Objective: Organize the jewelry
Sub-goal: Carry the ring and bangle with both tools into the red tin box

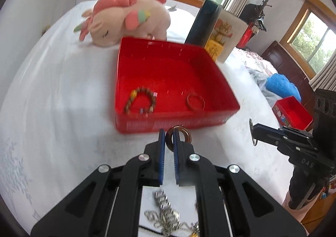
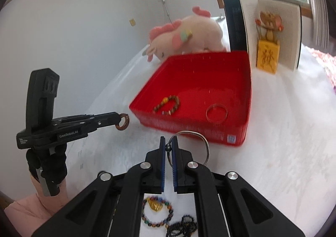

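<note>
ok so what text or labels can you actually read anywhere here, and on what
"DAS": on the black handle of the right gripper, seen from the left wrist.
"GenRobot.AI": on the black body of the left gripper, seen from the right wrist.
Small white label beside it: too small to read.
White print on the red rectangular plastic box front wall: blurred, unreadable.

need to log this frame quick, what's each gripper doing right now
Left gripper: closed on a brown ring.
Right gripper: closed on a silver bangle.
</note>
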`<state>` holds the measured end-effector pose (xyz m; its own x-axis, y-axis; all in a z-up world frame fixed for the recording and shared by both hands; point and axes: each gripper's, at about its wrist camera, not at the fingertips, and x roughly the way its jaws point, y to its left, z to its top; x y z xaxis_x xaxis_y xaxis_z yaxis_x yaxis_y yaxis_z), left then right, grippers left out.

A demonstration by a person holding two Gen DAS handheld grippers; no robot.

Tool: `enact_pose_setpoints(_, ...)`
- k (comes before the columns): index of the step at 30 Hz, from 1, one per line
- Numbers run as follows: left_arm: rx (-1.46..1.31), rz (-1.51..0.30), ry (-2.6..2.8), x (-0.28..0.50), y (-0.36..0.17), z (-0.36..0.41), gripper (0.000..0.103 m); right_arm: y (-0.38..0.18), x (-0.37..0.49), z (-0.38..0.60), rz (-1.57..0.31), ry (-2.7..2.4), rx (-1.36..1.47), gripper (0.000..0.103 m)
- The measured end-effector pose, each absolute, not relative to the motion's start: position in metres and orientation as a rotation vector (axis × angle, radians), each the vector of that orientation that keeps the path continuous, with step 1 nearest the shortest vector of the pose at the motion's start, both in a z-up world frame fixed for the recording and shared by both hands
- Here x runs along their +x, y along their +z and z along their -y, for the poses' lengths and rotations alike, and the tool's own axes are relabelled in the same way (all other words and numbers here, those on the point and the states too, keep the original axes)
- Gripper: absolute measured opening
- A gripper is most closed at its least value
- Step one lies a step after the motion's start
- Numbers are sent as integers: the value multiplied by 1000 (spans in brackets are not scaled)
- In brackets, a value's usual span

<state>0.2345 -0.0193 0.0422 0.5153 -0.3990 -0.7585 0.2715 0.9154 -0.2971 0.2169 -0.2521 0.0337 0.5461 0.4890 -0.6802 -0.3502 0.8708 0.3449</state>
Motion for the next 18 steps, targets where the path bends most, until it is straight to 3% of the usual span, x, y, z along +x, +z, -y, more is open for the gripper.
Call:
enact_pose_setpoints(7,-182,-951,-394,280,46,29,6,51,271,232,-854,457,120,5)
enact_pose_setpoints(18,-199,-1064,-360,335,-1,38,6,-7,336,224,-971,370,116,5)
